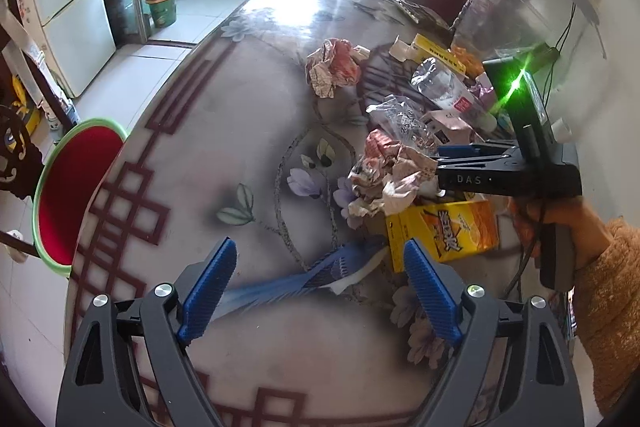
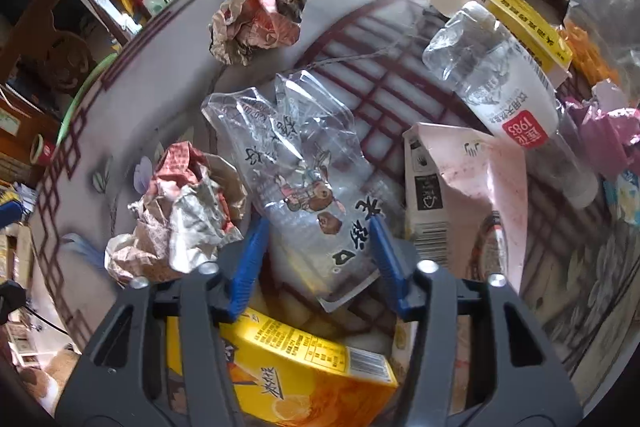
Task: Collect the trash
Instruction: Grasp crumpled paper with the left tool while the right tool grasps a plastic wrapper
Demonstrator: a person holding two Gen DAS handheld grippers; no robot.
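Overhead, left claw (image 1: 316, 291) spread wide above the tabletop (image 1: 224, 155), gripping nothing, blue wrapper (image 1: 320, 273) just beyond at 12 o'clock. Right claw (image 2: 316, 251) likewise parted, straddling a clear printed bag (image 2: 296, 163); crumpled paper wad (image 2: 180, 215) at 10 o'clock, yellow drink carton (image 2: 304, 371) below at 6.

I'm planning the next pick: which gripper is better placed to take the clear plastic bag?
Right. The right gripper is open with the clear plastic bag between its fingers; the left gripper hovers open over bare table.

Glossy table (image 1: 240, 131), crumpled paper (image 2: 180, 219), clear plastic bottle (image 2: 500, 99)
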